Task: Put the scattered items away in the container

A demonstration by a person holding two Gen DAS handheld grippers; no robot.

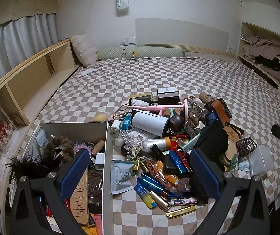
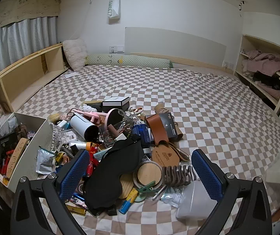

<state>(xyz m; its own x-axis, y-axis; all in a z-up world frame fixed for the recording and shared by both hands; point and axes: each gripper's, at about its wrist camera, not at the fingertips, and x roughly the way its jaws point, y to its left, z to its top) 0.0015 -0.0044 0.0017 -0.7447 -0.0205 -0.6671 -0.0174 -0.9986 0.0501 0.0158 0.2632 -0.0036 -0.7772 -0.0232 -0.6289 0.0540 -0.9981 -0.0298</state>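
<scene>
A heap of small items (image 1: 171, 145) lies on the checked bedspread: a white cylinder (image 1: 149, 122), lighters, a silver pouch (image 1: 120, 176), a black eye mask (image 2: 112, 172), wooden coasters (image 2: 149, 174) and a brown hair claw (image 2: 177, 174). The white box (image 1: 108, 156) at the left holds several things, among them a wooden comb (image 1: 79, 197). My left gripper (image 1: 140, 174) hangs open, its left finger over the box and its right finger over the pile. My right gripper (image 2: 141, 173) is open above the eye mask and coasters, holding nothing.
A wooden shelf unit (image 1: 32, 84) runs along the bed's left side under a curtain. Pillows (image 1: 83, 49) lie at the headboard. An open cupboard (image 1: 263, 54) with clothes stands at the right. A clear plastic tub (image 2: 194, 201) lies near the bed's front edge.
</scene>
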